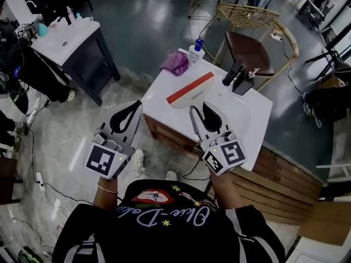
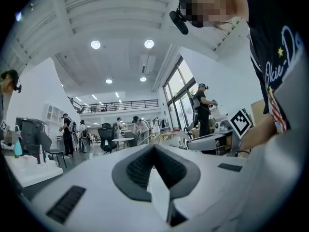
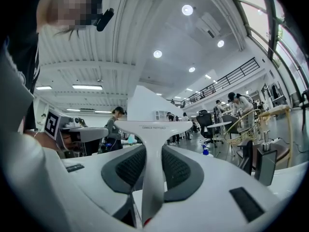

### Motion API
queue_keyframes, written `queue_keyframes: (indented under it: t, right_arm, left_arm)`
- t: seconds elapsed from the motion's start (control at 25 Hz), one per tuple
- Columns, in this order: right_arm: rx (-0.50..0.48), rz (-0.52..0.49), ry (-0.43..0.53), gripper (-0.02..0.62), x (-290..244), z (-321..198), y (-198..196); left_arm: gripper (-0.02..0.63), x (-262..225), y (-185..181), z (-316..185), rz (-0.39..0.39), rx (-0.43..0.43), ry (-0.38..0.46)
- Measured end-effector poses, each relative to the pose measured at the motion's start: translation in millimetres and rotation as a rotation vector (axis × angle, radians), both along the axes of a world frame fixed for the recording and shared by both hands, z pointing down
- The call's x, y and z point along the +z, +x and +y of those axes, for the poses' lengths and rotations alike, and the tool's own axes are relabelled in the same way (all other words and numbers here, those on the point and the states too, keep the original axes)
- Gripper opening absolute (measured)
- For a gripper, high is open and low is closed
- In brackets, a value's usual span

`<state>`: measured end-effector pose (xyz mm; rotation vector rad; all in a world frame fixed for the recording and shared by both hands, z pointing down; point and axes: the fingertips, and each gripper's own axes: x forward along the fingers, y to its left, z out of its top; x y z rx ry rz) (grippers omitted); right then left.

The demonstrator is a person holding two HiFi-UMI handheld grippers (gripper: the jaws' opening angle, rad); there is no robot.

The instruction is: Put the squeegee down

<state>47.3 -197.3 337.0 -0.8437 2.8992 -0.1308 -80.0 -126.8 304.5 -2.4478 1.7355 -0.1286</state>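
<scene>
The squeegee (image 1: 189,89) has a white handle and a long red blade. My right gripper (image 1: 201,108) is shut on its handle and holds it just over the near part of the white table (image 1: 258,114), the blade slanting up to the right. In the right gripper view the white handle (image 3: 153,178) stands upright between the dark pads, its crossbar (image 3: 153,126) above my right gripper (image 3: 153,151). My left gripper (image 1: 135,103) hangs left of the table over the floor, tips together and nothing in it. The left gripper view shows my left gripper (image 2: 154,147) pointing level into the room.
On the table's far side lie a purple cloth (image 1: 175,63), a white spray bottle with a blue cap (image 1: 196,51) and a black holder with tools (image 1: 239,80). A chair (image 1: 249,48) stands behind the table. Another white table (image 1: 66,40) is at the far left. Cables cross the floor.
</scene>
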Motion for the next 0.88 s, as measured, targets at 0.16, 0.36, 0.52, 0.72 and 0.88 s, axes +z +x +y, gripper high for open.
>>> queue_keyframes:
  t: [0.16, 0.36, 0.52, 0.72, 0.88]
  right_arm:
    - [0.026, 0.013, -0.007, 0.126, -0.5, -5.0, -11.3]
    - [0.053, 0.029, -0.022, 0.126, 5.7, -12.6, -22.4]
    - [0.070, 0.056, -0.033, 0.126, 11.0, -17.2, -30.7]
    - [0.097, 0.074, -0.048, 0.126, 19.7, -22.8, -41.2]
    - [0.107, 0.095, -0.062, 0.126, 25.5, -27.0, -48.0]
  left_arm:
    - [-0.002, -4.5, -8.5, -12.6, -0.004, 0.041, -0.007]
    - [-0.002, -1.1, -22.0, -23.3, -0.003, 0.061, -0.024]
    - [-0.002, 2.3, -31.4, -29.7, 0.000, 0.075, -0.033]
    - [-0.002, 9.0, -45.2, -36.4, 0.012, 0.084, -0.047]
    - [-0.002, 12.8, -53.0, -42.1, 0.020, 0.091, -0.056]
